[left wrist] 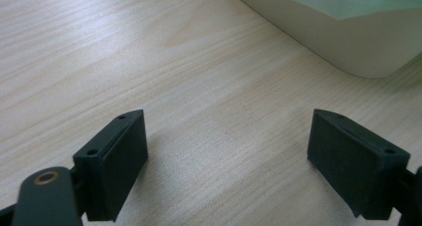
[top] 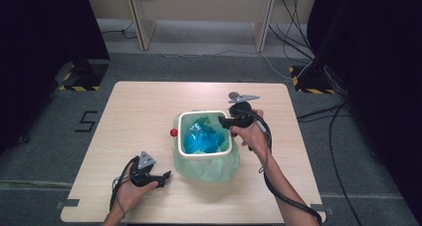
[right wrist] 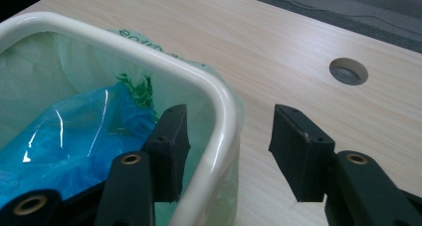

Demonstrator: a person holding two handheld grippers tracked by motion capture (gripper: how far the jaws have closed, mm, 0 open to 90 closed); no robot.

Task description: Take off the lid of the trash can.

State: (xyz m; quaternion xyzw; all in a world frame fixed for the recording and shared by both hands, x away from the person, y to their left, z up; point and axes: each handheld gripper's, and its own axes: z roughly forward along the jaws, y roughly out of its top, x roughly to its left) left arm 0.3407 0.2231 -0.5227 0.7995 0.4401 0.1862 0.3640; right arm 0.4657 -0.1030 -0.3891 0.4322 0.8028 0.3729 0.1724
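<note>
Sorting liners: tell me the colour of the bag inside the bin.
Blue bag, clearest in the right gripper view.

From my seat I see grey carpet floor [top: 199, 66] around the pale wooden worktop [top: 139, 111], black curtains [top: 45, 32] either side, and cables [top: 293, 17] trailing behind.

Both grippers are black: the left gripper [top: 160, 176] carries a grey three-cornered plate [top: 146, 160] on top, and the right gripper [top: 222, 120] bears a like plate [top: 243, 98]. A black cable [top: 278, 191] trails from the right one along the forearm, and another [top: 117, 186] loops by the left hand [top: 130, 192]. Up close, each jaw is a matte black block with small screw holes, hinged on links with brass-coloured rivets [right wrist: 131, 159]; the forearms are bare, with no sleeves.
</note>
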